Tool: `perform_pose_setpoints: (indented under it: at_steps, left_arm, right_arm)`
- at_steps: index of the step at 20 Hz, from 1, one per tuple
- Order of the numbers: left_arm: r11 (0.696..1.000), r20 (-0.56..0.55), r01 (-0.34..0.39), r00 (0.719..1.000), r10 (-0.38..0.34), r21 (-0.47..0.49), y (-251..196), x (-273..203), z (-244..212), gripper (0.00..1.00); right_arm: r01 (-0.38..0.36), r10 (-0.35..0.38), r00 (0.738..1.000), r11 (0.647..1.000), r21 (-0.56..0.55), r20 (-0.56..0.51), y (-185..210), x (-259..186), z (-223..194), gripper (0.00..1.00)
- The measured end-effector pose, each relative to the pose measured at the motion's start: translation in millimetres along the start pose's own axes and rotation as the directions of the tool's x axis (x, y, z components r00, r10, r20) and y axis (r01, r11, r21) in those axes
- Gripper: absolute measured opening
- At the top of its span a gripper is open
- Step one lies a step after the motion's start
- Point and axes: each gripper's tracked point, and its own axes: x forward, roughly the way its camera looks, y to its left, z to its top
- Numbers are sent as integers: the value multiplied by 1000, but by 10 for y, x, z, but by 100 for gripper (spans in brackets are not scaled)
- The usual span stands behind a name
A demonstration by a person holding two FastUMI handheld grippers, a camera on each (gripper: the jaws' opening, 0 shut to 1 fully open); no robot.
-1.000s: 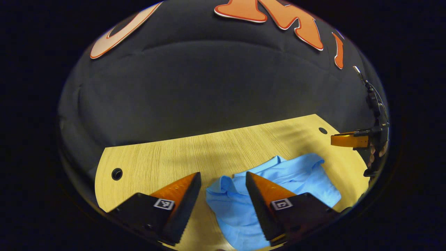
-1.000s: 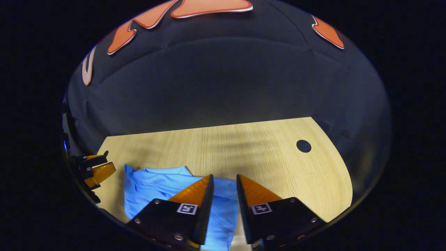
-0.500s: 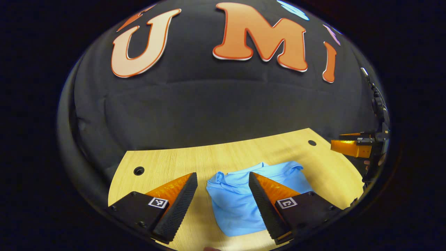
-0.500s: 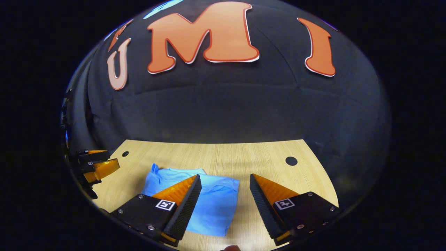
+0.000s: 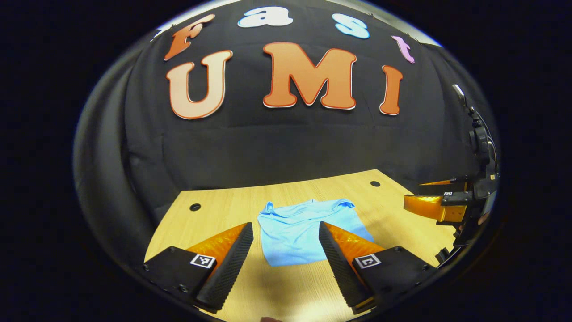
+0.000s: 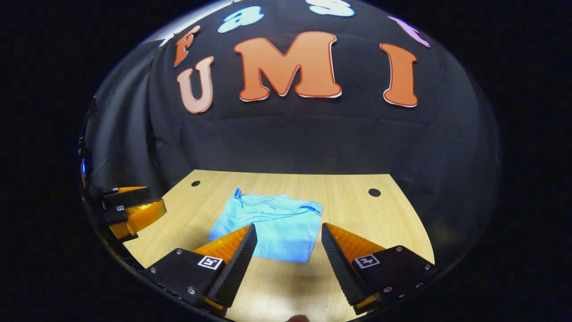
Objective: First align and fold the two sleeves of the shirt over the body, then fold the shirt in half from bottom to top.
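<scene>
Both grippers, left [image 5: 283,229] and right [image 6: 288,230], hover with fingers spread apart above the folded blue shirt [image 5: 308,230] lying on the wooden table [image 5: 223,210].

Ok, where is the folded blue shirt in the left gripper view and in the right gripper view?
Left gripper view: the blue shirt lies at lower centre on the wooden table, between that gripper's open jaws.
Right gripper view: the shirt lies at lower centre, slightly left.
Shared landmark: the shirt's rumpled collar edge, facing the booth wall.

Light wooden table [image 5: 286,286], two round holes near back edge; folded blue shirt [image 5: 299,232] lying flat mid-table.
</scene>
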Motion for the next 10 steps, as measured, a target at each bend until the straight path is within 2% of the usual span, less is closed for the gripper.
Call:
perform_pose_setpoints:
  at_steps: [7,10]
  left_arm:
    - [996,151,-84,985,87,-27,-49,-1092,33,97]
    - [994,203,-100,973,108,-47,-109,-1416,63,97]
  right_arm:
    - [26,-2,986,990,-139,169,145,-908,33,93]
    - [27,7,976,988,-152,219,187,-1186,48,94]
